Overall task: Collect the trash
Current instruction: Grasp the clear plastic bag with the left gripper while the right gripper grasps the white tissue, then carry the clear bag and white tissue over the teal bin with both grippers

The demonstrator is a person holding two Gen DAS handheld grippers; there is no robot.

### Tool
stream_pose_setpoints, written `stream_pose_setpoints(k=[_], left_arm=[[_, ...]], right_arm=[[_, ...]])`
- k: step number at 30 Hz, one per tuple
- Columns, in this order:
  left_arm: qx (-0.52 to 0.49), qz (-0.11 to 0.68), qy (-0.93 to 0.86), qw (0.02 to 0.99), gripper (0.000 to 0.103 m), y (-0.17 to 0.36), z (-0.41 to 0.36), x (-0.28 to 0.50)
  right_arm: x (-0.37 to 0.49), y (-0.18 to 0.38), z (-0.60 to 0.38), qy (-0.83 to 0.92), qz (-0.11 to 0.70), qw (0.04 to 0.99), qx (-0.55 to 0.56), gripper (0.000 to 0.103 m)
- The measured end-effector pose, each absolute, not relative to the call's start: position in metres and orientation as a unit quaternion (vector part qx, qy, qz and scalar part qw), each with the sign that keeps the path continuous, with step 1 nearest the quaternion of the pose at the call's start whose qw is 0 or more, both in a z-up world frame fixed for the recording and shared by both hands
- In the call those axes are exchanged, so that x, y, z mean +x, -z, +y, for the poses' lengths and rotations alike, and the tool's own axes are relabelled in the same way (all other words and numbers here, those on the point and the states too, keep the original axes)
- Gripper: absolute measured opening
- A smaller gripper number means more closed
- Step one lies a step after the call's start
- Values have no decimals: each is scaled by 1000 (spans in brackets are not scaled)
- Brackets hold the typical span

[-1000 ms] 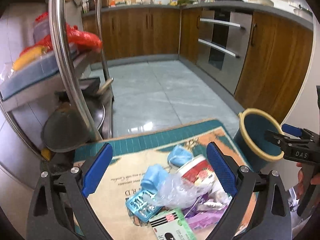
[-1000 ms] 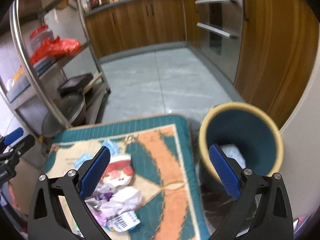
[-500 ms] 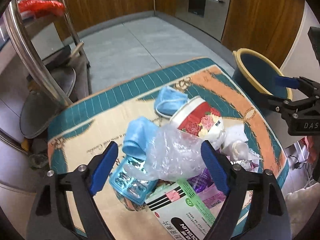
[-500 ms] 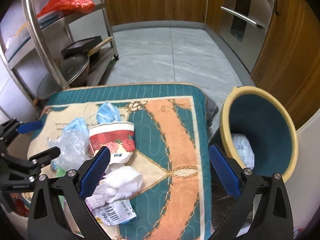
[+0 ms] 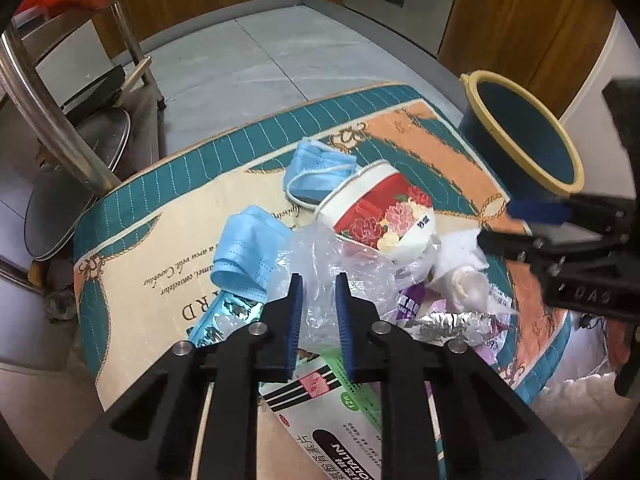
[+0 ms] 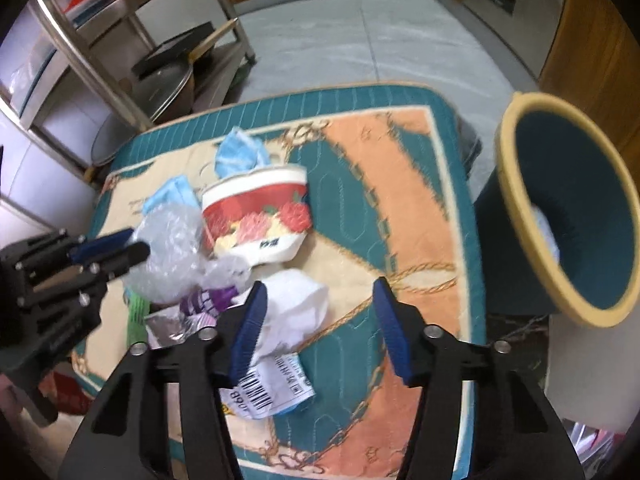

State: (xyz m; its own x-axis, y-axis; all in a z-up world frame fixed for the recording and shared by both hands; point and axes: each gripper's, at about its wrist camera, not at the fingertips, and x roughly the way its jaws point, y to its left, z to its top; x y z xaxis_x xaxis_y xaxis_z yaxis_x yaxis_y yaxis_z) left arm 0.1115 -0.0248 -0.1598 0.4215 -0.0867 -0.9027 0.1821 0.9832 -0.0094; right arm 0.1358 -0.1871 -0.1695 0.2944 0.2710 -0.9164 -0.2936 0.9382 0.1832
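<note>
Grasp step, both sides at once. Pile of trash sits mid-mat (image 5: 132, 216), left to right: two blue masks (image 5: 248, 248) at about 10 o'clock of the pile, clear plastic bag (image 5: 320, 264) in the centre, floral paper cup (image 5: 380, 216) lying on its side just behind it at 12, white crumpled tissue (image 6: 296, 308) at 3–4 o'clock, green-and-white box (image 5: 332, 412) and foil wrapper (image 5: 448, 320) underneath at 6. Left gripper (image 5: 318, 284) has just snapped closed and is clenched on the clear plastic bag; film is bunched between the pads, so I read that as a real pinch, not a miss. Right gripper (image 6: 318, 300) has just been closing too, but is only half way in: tissue lies beside the left pad and partly in the gap, the far pad is clear of it, so nothing gripped yet. Bin (image 6: 568, 220), teal with yellow rim, stands off the mat's right edge at 2–3 o'clock, something pale already in the bottom. Next, as I judge it: right needs to shift slightly toward 9 o'clock and finish closing on the tissue, then both lift and swing right over the rim. Bag is light and draped over the cup and box, so lift slowly or it may drag neighbours along.
</note>
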Motion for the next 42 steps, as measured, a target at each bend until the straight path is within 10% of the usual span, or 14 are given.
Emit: stream_pose_setpoints(k=[4, 8, 10, 42], left_arm=[[39, 523, 80, 848, 12, 155, -22, 113], [41, 516, 81, 852, 11, 151, -22, 114], [35, 505, 83, 858, 11, 143, -20, 115], [8, 392, 74, 917, 11, 75, -28, 116]], right_arm=[[135, 181, -179, -188, 583, 790, -15, 46], [137, 190, -177, -206, 601, 772, 16, 6], [137, 181, -174, -216, 596, 773, 19, 4], [153, 44, -268, -196, 441, 874, 61, 3]])
